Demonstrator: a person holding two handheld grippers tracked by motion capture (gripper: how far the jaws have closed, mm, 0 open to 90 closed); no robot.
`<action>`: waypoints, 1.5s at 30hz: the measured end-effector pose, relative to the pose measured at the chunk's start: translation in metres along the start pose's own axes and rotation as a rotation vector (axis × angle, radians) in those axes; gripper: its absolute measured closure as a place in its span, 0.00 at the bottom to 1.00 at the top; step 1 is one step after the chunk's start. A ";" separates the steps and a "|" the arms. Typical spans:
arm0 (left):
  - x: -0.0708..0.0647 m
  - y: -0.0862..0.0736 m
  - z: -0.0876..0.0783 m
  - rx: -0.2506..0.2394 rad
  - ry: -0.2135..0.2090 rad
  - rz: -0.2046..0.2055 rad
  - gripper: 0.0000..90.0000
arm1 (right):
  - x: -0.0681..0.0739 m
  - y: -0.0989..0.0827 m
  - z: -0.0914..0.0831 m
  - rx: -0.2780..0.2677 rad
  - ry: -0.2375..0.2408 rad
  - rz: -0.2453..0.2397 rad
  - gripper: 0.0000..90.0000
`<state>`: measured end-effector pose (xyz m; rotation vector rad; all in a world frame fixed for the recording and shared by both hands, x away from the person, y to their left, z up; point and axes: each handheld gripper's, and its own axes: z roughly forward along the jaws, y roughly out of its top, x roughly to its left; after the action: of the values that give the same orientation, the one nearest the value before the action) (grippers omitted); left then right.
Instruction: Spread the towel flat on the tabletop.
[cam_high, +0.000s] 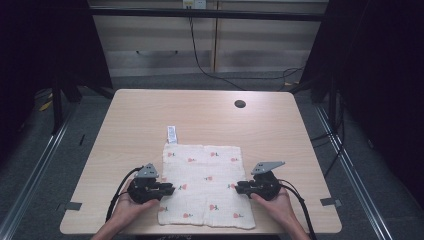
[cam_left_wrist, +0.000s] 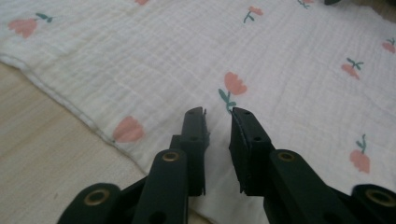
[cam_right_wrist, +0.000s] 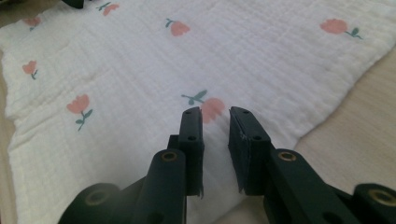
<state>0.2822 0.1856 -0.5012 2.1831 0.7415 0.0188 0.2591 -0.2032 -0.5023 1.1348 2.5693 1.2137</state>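
High view had the white crinkled muslin cloth with pink tulips (cam_high: 205, 185) spread flat at the near edge of the light wooden table (cam_high: 150, 115). Left gripper (cam_high: 169, 189) and right gripper (cam_high: 239, 187) hovered over its opposite side edges, jaws narrowly apart and empty, probably lining up for a fold.

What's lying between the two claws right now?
In the high view, just the white flower-print cloth spans the stretch between the left claw and right claw; nothing else rests on it there.
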 end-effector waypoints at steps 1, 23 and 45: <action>-0.001 0.000 0.000 0.005 0.002 0.012 0.82 | 0.001 0.000 -0.001 0.009 0.003 0.002 0.83; 0.030 0.019 0.018 -0.050 0.045 -0.023 0.79 | -0.044 0.048 0.003 -0.072 -0.062 0.025 0.75; 0.033 0.017 0.017 -0.067 0.043 -0.013 0.80 | -0.108 0.077 0.045 -0.018 -0.165 0.105 0.72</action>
<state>0.3224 0.1819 -0.5081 2.1196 0.7680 0.0835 0.3988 -0.2137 -0.5040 1.3209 2.4015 1.1091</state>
